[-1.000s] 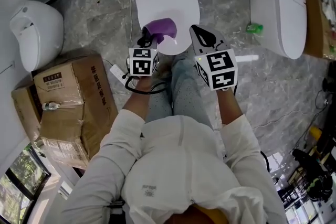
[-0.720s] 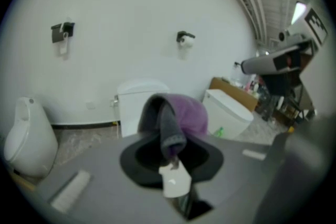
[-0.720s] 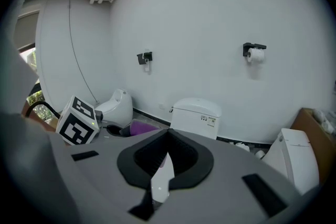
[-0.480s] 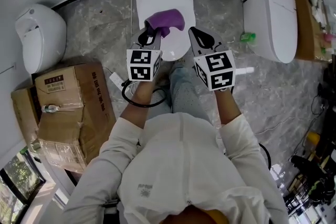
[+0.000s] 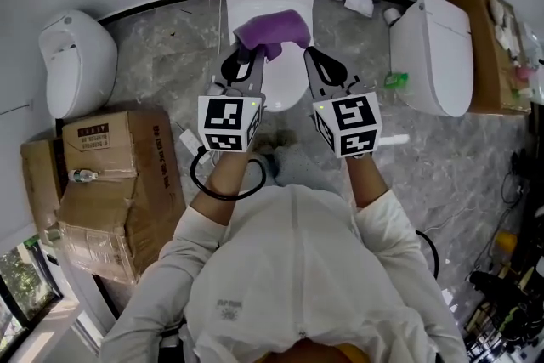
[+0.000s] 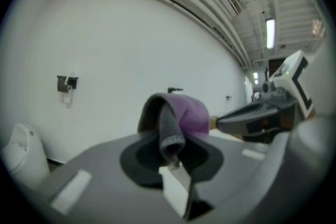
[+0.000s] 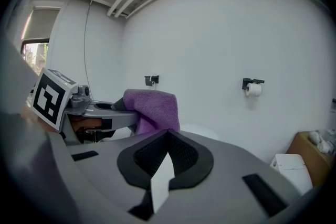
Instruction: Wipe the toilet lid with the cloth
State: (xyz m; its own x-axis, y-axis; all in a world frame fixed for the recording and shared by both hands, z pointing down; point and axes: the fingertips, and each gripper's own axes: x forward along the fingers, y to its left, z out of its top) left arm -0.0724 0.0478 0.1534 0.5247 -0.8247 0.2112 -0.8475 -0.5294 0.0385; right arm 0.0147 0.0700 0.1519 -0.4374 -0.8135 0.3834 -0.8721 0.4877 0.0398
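View from above of a person standing on a grey marble floor point(image 5: 161, 38), facing a white toilet against the far wall. The person holds a hand-held gripper in each hand, both reaching out over the toilet's near end.

The left hand-held gripper point(image 5: 245, 62) has its jaws closed on a purple cloth point(image 5: 272, 30). In its own view a fold of the cloth point(image 6: 181, 115) is pinched between the tips, and the rest bunches up above them. The cloth hangs in the air over the middle of the toilet lid point(image 5: 287, 85) and looks clear of it rather than pressed against it. Both gripper views face the white wall, not the lid.

The right hand-held gripper point(image 5: 314, 57) is just to the right of the left one. Its jaws point(image 7: 167, 139) are fully together with nothing between them, and the cloth point(image 7: 152, 107) shows beside it to the left.

The lid is down and plain white. No streak, wet patch or dirt shows on it, so it is not clear whether any of it has been wiped. As things stand, the cloth is gripped but not on the lid. To wipe, it would have to come down onto the surface and be drawn across it.

Two more toilets stand on the floor, one far left point(image 5: 76, 59) and one far right point(image 5: 429, 55). Cardboard boxes point(image 5: 110, 174) sit near left.
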